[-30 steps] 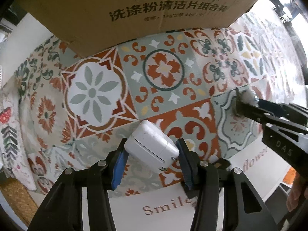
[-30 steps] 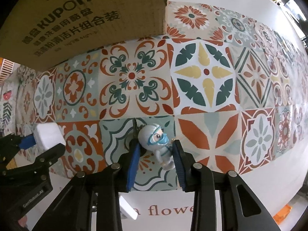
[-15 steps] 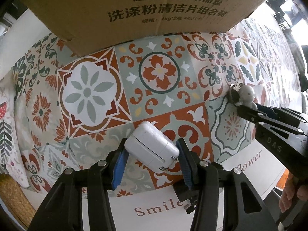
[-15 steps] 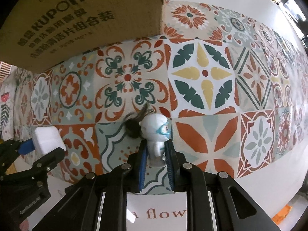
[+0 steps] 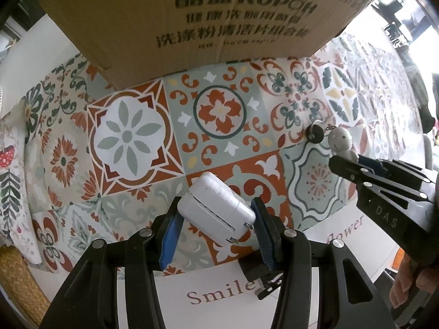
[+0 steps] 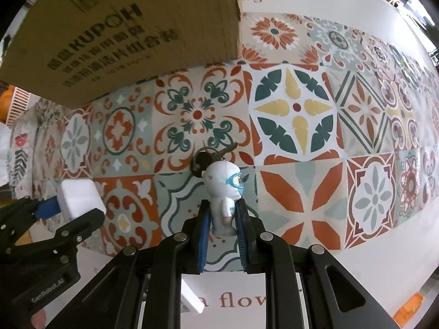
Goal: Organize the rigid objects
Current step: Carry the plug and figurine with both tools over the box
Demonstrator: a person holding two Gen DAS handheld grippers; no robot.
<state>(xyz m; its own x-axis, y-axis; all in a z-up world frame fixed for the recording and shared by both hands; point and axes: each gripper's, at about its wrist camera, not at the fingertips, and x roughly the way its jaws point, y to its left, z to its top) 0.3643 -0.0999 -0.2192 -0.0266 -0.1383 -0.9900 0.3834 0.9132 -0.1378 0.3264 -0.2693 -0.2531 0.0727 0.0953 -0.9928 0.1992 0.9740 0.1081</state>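
A white power adapter (image 5: 216,209) with metal prongs sits between the blue pads of my left gripper (image 5: 216,224), which is shut on it above the patterned cloth. The same adapter (image 6: 78,198) shows at the left of the right wrist view. My right gripper (image 6: 222,213) is shut on the body of a small white figurine (image 6: 225,192) with blue goggles. A key and ring (image 6: 208,156) hang from its head. In the left wrist view the figurine (image 5: 341,141) and key fob (image 5: 315,133) appear at the right, held by the right gripper (image 5: 354,161).
A large brown cardboard box (image 5: 208,19) printed KUPOH stands at the back of the tiled-pattern tablecloth (image 6: 296,109). A small white block (image 6: 192,298) lies on the white border near the front edge. A woven basket (image 5: 16,279) is at the lower left.
The right gripper's jaws closed onto the figurine and lifted it upright, its key now dangling beside it. The left gripper kept hold of the adapter with little movement.
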